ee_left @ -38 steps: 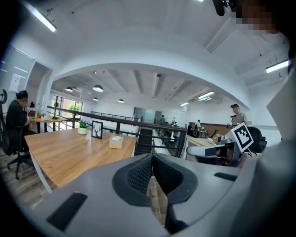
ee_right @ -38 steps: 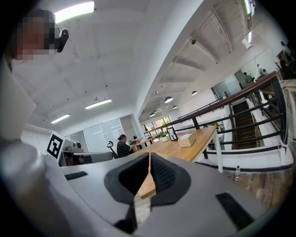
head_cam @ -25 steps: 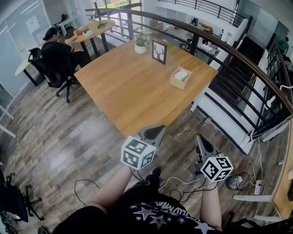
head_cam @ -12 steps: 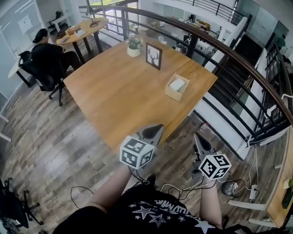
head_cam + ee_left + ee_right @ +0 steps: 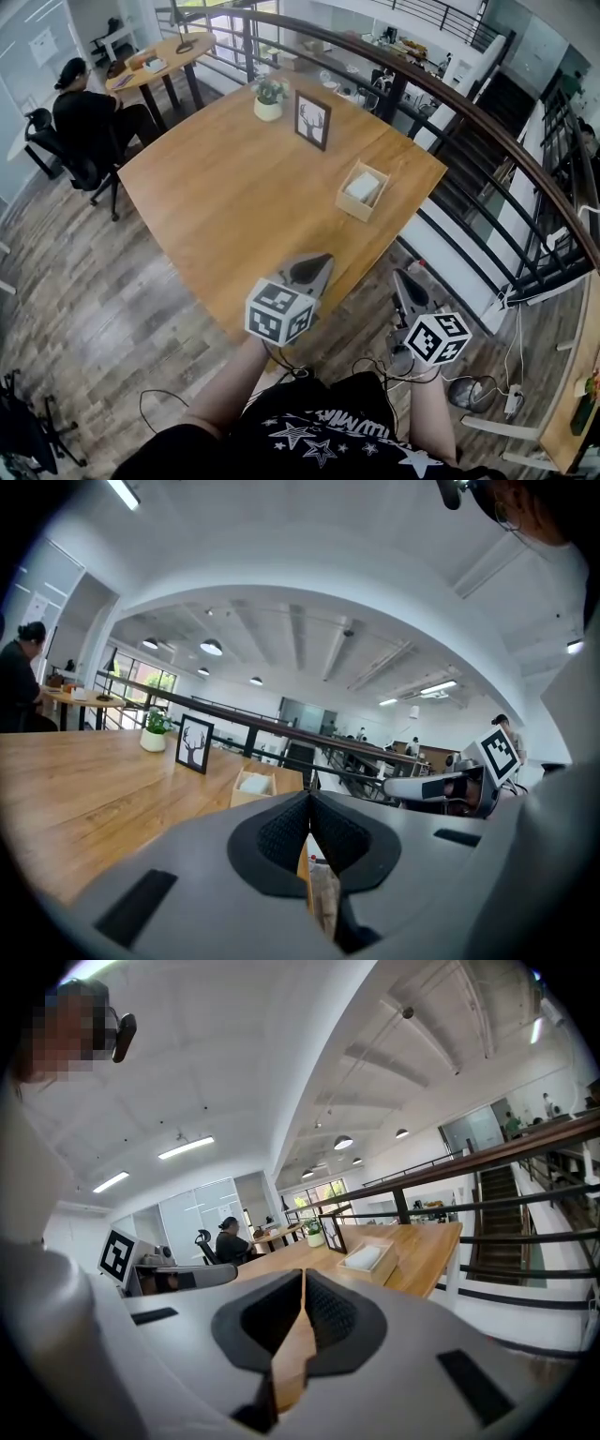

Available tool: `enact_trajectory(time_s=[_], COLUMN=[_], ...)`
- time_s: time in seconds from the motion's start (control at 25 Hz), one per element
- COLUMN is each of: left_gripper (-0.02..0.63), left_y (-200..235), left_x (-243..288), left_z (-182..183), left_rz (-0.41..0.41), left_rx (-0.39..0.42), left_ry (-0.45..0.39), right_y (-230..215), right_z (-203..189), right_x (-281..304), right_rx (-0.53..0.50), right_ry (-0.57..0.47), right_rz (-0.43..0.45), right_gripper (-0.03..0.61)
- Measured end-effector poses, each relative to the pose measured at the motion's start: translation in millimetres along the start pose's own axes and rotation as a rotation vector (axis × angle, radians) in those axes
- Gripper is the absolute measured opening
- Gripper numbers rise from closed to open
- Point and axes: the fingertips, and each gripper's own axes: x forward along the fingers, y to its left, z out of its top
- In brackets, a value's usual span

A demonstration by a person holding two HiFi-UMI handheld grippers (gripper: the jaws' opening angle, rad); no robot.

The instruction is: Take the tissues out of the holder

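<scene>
**Tissues sit in their holder; both grippers clenched and empty**

The white tissues [image 5: 365, 186] lie flat inside an open wooden holder [image 5: 353, 202], a shallow box with no lid. Nothing else can be seen in it. In the head view the holder stands on the tabletop [image 5: 234, 206] near its 3 o'clock corner, close to the edge that runs down toward 6 o'clock.

At 11 o'clock from the holder stands a framed deer picture [image 5: 312, 120], upright, and farther along the same line a potted plant [image 5: 269, 97] in a white pot. The rest of the wood is bare, with a wide open stretch from the holder to the near corner at 6 o'clock.

The left gripper [image 5: 320, 262] hovers over that near corner, its jaws pressed together on nothing. The right gripper [image 5: 404, 278] is at 3 o'clock of it, off the tabletop and over the floor [image 5: 112, 281], also clenched and empty. Both point toward 12 o'clock, well apart from the holder.

A dark railing [image 5: 469, 105] curves past the tabletop from 12 to 3 o'clock. Cables [image 5: 373, 367] trail on the floor at 6 o'clock. A person [image 5: 80, 108] sits at 10 o'clock.
</scene>
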Motion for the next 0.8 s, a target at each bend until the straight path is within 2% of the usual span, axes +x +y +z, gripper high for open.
enact_trajectory(time_s=[0.24,0.8], left_gripper=[0.014,0.014], left_y=[14,33], left_x=[15,101], left_z=[6,41], left_rz=[0.044,0.282], left_rx=[-0.018,-0.044], left_ry=[-0.011,-0.046], right_y=[-23,-116], right_z=[15,75], right_x=[18,101], right_rx=[0.013,-0.005], right_ry=[0.003,0.059], right_rz=[0.024,0.246], right_gripper=[0.02,0.02])
